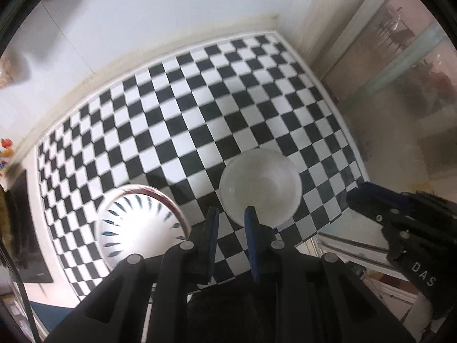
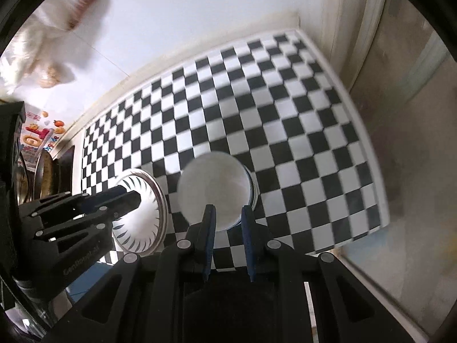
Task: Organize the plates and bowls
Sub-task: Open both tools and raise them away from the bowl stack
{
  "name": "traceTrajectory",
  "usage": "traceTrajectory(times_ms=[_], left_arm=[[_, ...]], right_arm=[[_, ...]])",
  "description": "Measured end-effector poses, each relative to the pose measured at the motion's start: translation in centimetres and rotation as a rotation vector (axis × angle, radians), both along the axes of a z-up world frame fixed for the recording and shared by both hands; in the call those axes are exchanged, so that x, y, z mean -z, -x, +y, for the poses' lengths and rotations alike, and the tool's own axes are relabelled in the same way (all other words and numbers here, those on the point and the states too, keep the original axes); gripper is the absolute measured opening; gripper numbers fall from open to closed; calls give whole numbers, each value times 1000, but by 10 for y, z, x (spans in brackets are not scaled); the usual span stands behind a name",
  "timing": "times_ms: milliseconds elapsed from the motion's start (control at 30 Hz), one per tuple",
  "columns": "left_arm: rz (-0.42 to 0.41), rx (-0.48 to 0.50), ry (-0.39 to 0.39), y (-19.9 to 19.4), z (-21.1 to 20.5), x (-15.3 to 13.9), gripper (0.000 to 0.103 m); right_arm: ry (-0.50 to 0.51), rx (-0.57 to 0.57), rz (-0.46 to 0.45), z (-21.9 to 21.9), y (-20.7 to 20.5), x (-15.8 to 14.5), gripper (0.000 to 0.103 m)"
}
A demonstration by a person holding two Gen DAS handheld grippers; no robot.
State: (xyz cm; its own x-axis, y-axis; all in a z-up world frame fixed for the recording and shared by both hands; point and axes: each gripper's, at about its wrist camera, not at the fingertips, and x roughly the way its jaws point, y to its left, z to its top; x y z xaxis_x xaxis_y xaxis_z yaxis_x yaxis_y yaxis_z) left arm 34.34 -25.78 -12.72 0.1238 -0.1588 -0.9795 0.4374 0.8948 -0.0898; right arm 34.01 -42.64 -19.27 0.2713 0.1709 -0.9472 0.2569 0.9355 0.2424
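- A black-and-white checkered worktop (image 1: 200,108) carries two dishes, a plain white bowl (image 1: 260,187) and a white plate with dark blue dashes and a dark red rim (image 1: 140,225).
- The plate lies just left of the bowl, near the front edge of the checkered worktop; a narrow strip of squares shows between them.
- The left hand-held gripper (image 1: 232,217) has its blue fingers spread a little, nothing between them, tips above the near rim of the bowl (whether they touch it cannot be told).
- In the right wrist view the right hand-held gripper (image 2: 227,214) is likewise parted and empty, its tips over the near side of the same bowl, which looks blurred there.
- The left hand-held gripper's tip lies across the plate in that view (contact unclear).
- A pale wall (image 1: 160,8) rises behind the worktop.
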Motion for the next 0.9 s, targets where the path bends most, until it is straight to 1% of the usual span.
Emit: traceTrajectory(times_ms=[100, 267, 367, 500, 667, 700, 733, 800, 833, 867, 900], left_arm=[[-36, 4, 13, 8, 4, -23, 17], [-95, 8, 25, 18, 7, -51, 17], [-109, 10, 37, 23, 9, -64, 17], [-116, 16, 42, 30, 8, -70, 17], [-113, 1, 56, 32, 10, -71, 17], [-119, -5, 56, 31, 10, -70, 19], [-122, -6, 56, 30, 10, -69, 25], [-125, -25, 63, 25, 12, -65, 31], [-119, -32, 65, 21, 13, -60, 36], [-103, -36, 67, 16, 13, -53, 37], [-82, -41, 70, 11, 13, -46, 37]], right_arm=[[36, -6, -43, 5, 15, -29, 21], [38, -1, -65, 9, 33, -52, 21], [50, 2, -82, 9, 41, -62, 21], [53, 1, -102, 9, 47, -76, 21], [39, 7, -101, 7, 48, -76, 21], [32, 10, -98, 5, 47, -75, 21], [27, 11, -96, 4, 46, -74, 21], [17, 11, -87, 0, 42, -69, 34], [4, 18, -86, -3, 40, -65, 54], [-14, 29, -90, -6, 38, -62, 78], [-31, 37, -96, -10, 35, -58, 86]])
